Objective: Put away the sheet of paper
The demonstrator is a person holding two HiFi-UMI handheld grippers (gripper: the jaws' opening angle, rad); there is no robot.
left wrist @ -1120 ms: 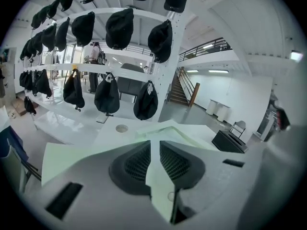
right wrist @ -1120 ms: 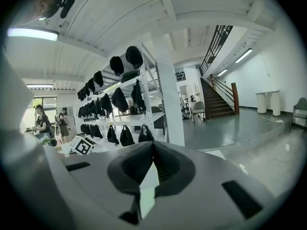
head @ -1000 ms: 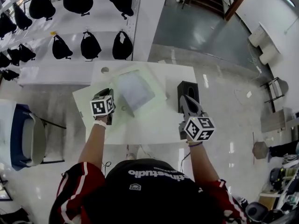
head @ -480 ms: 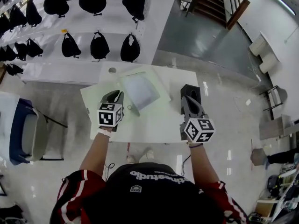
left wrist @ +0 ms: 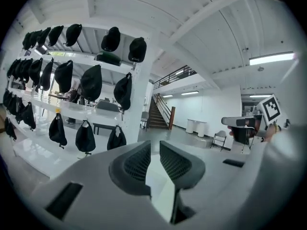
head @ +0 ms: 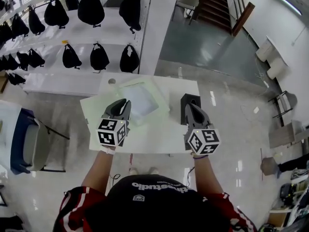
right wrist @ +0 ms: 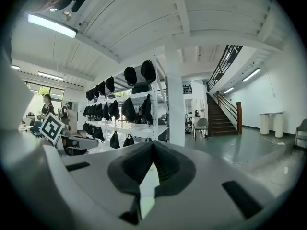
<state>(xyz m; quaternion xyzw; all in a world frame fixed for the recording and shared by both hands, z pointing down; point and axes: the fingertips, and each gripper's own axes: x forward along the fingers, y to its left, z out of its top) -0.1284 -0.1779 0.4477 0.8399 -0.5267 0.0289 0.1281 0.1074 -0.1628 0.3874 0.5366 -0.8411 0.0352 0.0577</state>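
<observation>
A greyish sheet of paper [head: 141, 98] lies on a pale green mat [head: 161, 109] on the white table [head: 154, 139]. My left gripper [head: 123, 103] hovers over the sheet's near left corner, above the table. In the left gripper view its jaws [left wrist: 154, 147] stand a narrow gap apart with nothing between them, and they point out at the room. My right gripper [head: 189, 106] hangs in front of a black box [head: 185, 100], right of the sheet. The right gripper's [right wrist: 153, 146] pads meet at the tips and hold nothing.
White shelves with several black bags [head: 99, 57] stand beyond the table. A blue-and-white chair [head: 26, 146] is at the left. A staircase [head: 217, 4] rises at the far right. The table's near edge runs just under both marker cubes.
Both grippers have drawn back toward the person. The left one has also shifted right, from beside the sheet to over its near corner. The sheet has not moved.
</observation>
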